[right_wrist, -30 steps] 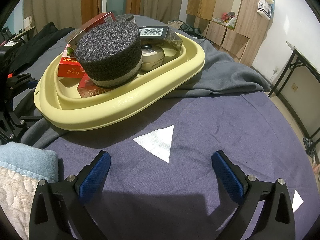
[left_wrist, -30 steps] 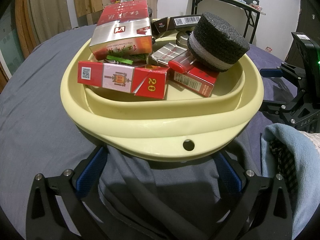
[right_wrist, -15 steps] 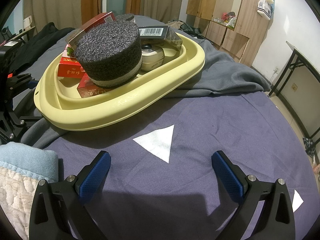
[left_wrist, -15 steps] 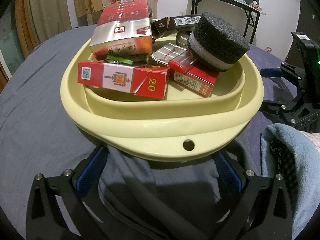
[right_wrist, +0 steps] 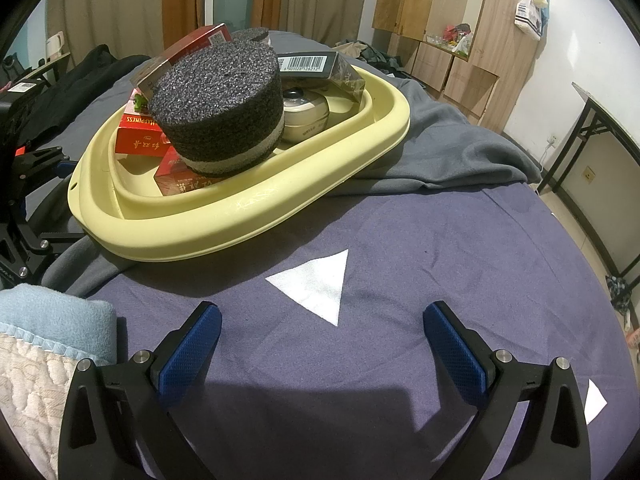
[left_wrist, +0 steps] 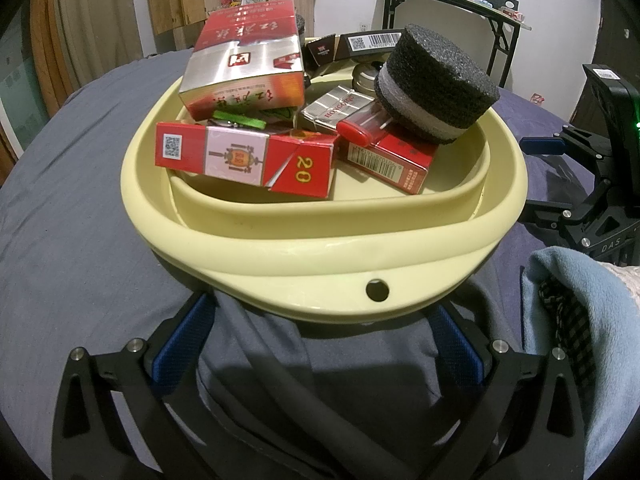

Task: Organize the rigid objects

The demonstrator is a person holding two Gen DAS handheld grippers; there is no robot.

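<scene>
A pale yellow basin [left_wrist: 304,256] [right_wrist: 248,220] sits on the bed, filled with rigid objects: red cigarette cartons [left_wrist: 248,160], a large red and silver box [left_wrist: 244,76], a red lighter [left_wrist: 360,130], a black foam puck [left_wrist: 436,88] [right_wrist: 220,108], a cream round tin [right_wrist: 306,116] and a black barcode box [right_wrist: 316,66]. My left gripper [left_wrist: 320,320] is open and empty, its fingertips just under the basin's near rim. My right gripper [right_wrist: 322,330] is open and empty, over the purple sheet in front of the basin.
A grey blanket [right_wrist: 452,152] lies under and behind the basin. A light blue towel [left_wrist: 580,320] [right_wrist: 52,320] lies between the grippers. The purple sheet has white triangles [right_wrist: 316,284]. Wooden cabinets and a black-legged table [left_wrist: 448,4] stand beyond the bed.
</scene>
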